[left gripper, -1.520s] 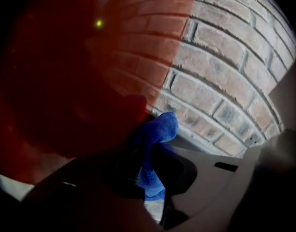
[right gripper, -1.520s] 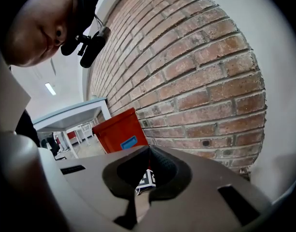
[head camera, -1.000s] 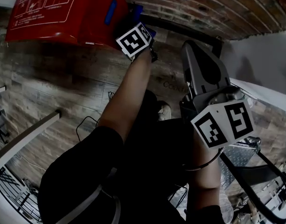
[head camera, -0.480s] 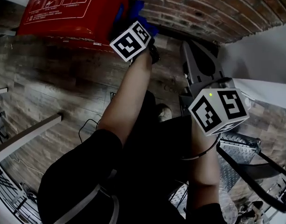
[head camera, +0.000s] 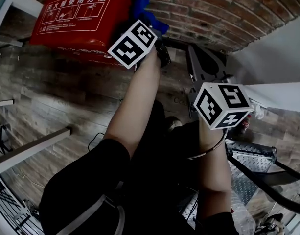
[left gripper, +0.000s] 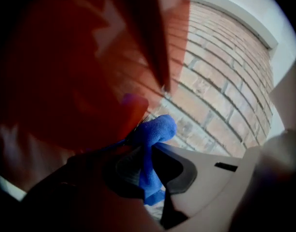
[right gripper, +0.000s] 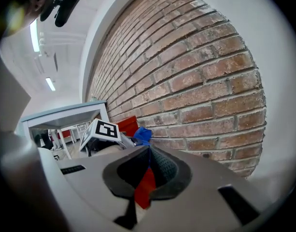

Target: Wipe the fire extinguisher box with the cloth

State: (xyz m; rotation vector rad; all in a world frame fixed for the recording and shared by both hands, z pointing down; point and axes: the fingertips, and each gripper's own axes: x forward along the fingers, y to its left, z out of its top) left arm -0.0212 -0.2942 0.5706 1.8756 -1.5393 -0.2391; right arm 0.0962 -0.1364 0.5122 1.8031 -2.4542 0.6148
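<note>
The red fire extinguisher box stands against the brick wall at the top left of the head view. A blue cloth is pressed against the box's right side. My left gripper is shut on the cloth, and its marker cube sits just below the box's corner. In the left gripper view the red box fills the left half, very close. My right gripper is held lower and to the right, shut with nothing between its pads, and its cube faces the camera.
The brick wall runs behind the box, with a white wall to its right. Wooden plank floor lies below. A white table stands beyond the box, and a metal tread plate lies at the lower right.
The view has tilted up, so more of the box and the cloth shows. The left gripper stays at the box's right side with the cloth. The right gripper has risen and moved slightly left.
</note>
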